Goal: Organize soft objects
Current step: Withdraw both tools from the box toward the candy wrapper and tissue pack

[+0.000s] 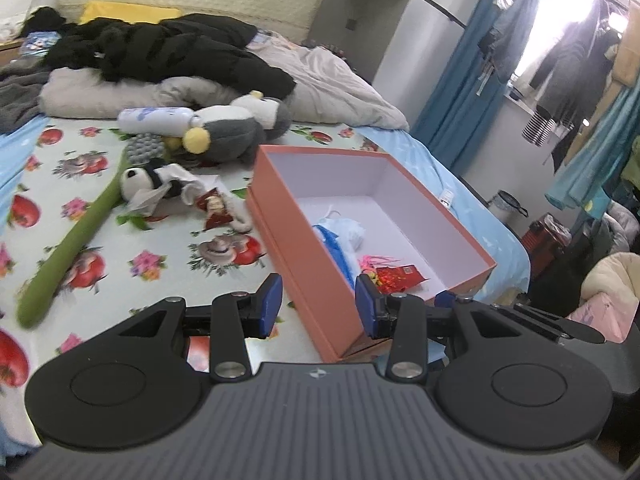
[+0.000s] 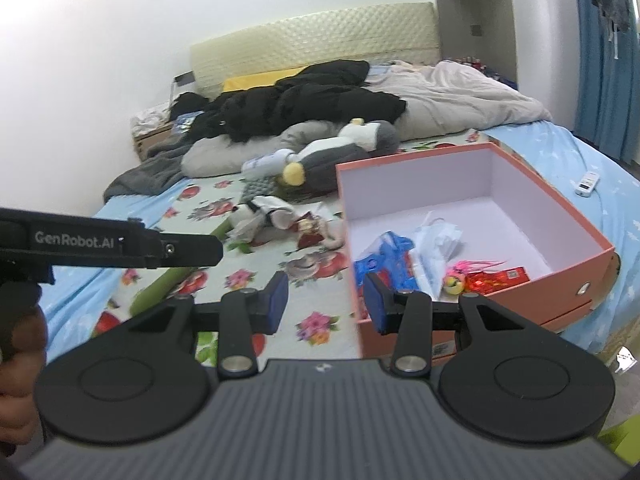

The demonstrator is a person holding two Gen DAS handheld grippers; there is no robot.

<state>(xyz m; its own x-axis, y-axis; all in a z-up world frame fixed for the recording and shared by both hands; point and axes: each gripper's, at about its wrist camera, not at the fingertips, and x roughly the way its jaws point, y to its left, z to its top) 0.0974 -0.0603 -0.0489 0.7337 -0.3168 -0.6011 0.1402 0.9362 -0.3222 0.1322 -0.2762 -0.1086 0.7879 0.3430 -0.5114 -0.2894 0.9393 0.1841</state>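
Observation:
An open orange box (image 1: pixel 294 256) sits on the flowered bedsheet, holding a blue-and-white toy (image 1: pixel 338 236), a red packet (image 1: pixel 396 278) and a pink-haired trinket (image 2: pixel 460 276). Left of it lie a grey-and-white penguin plush (image 1: pixel 236 128), a small panda plush (image 1: pixel 140 182), a red doll (image 1: pixel 216 210) and a long green plush (image 1: pixel 76 236). My left gripper (image 1: pixel 318 306) hovers over the box's near corner, open and holding nothing. My right gripper (image 2: pixel 326 306) is open too, above the sheet at the left wall of the box (image 2: pixel 560 284). The left gripper's body (image 2: pixel 120 244) shows at the left edge of the right wrist view.
A white bottle (image 1: pixel 156 116) lies by the penguin. Black clothing (image 1: pixel 160 48) and a beige quilt (image 1: pixel 328 88) cover the head of the bed. A white remote (image 2: pixel 587 184) rests on the blue sheet right of the box. Clothes and bags crowd the floor on the right.

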